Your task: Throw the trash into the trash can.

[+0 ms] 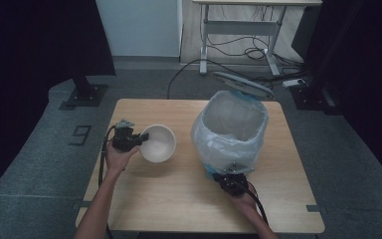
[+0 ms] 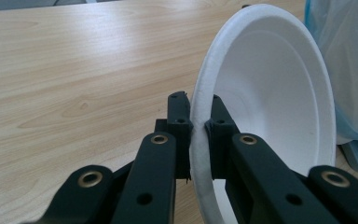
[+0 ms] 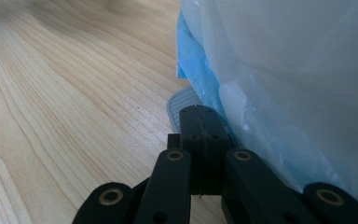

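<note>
A: Okay, biggest first? Wooden table [image 1: 179, 199], light grain, person's forearms coming in from the bottom edge in the high view.

B: Next the bin [image 1: 231, 132] on the right half of the table, lined with a pale translucent bag [image 3: 298, 84], blue showing under it. Lid [image 1: 242, 83] is tipped up at the back.

A: Grey pedal [image 3: 176, 106] pokes out at the bin's base in the right gripper view.

B: Bowl [image 1: 157, 143]: white, left of the bin, apart from it. Tilted, inside facing the bin side; the left gripper view shows it nearly on edge, off the tabletop.

A: Left gripper [image 2: 200, 128]?

B: Jaws pinched narrow on the bowl's rim, one inside, one outside. Left hand [image 1: 118, 155] wraps it.

A: Right gripper [image 3: 200, 122]?

B: Jaws pressed together, nothing between them, tips low at the bin's base just beside the pedal and bag. Can't tell if they touch the pedal. Right hand [image 1: 242, 196] sits near the table's front

A: Cables?

B: Black cable [image 1: 101, 159] trails off the left gripper
</note>
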